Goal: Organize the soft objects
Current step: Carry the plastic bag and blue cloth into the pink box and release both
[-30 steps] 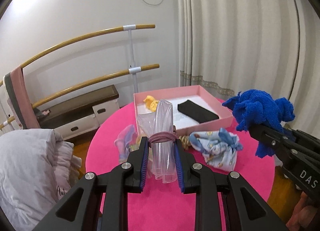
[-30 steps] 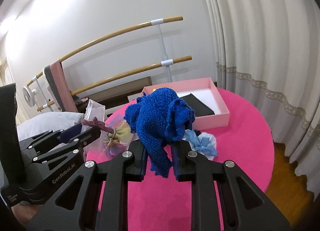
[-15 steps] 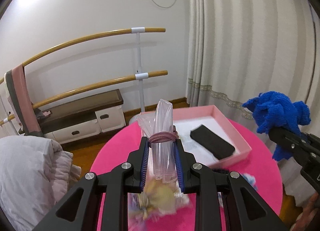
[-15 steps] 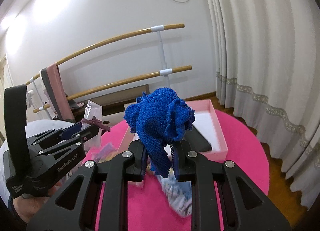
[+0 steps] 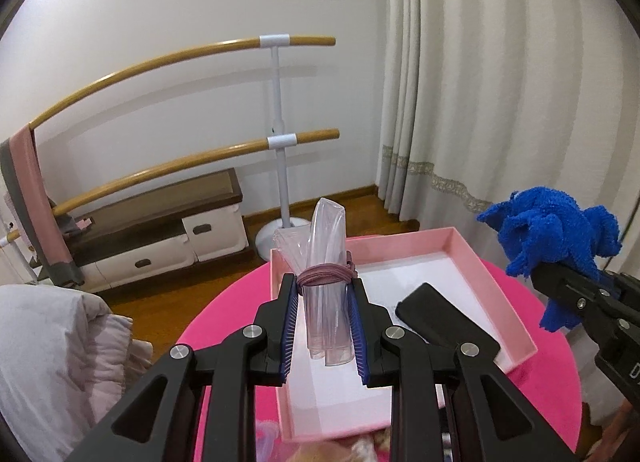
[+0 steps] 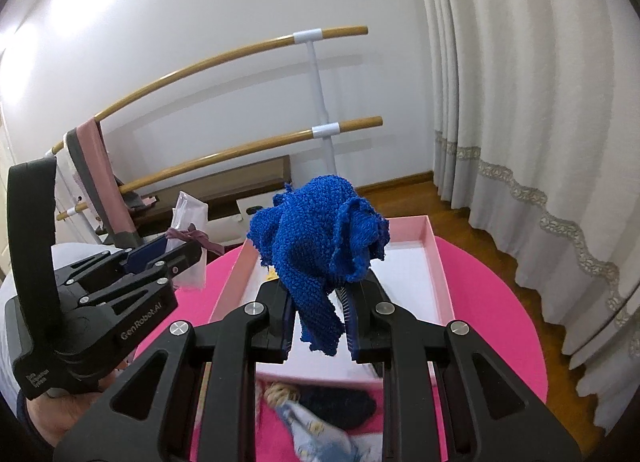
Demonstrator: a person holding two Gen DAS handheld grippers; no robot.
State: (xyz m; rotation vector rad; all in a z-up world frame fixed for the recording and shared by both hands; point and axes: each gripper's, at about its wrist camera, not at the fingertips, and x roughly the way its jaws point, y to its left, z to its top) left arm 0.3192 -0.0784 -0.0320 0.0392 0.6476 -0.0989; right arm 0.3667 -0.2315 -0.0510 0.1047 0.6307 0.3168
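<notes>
Left wrist view, left gripper (image 5: 324, 326) fingers clamped on clear plastic bag (image 5: 326, 294) bound with mauve hair tie (image 5: 325, 274), pink box (image 5: 486, 262) beyond fingertips on pink worktop (image 5: 556, 386), right wrist view, right gripper (image 6: 320, 320) fingers clamped on blue knit cloth (image 6: 320, 238) bunched above them.

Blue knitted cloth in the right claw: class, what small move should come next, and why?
Probably lower the right claw and let go. It is shut on the blue knitted cloth, which hangs above the pink box, and the box has bare white floor beneath it.
</notes>
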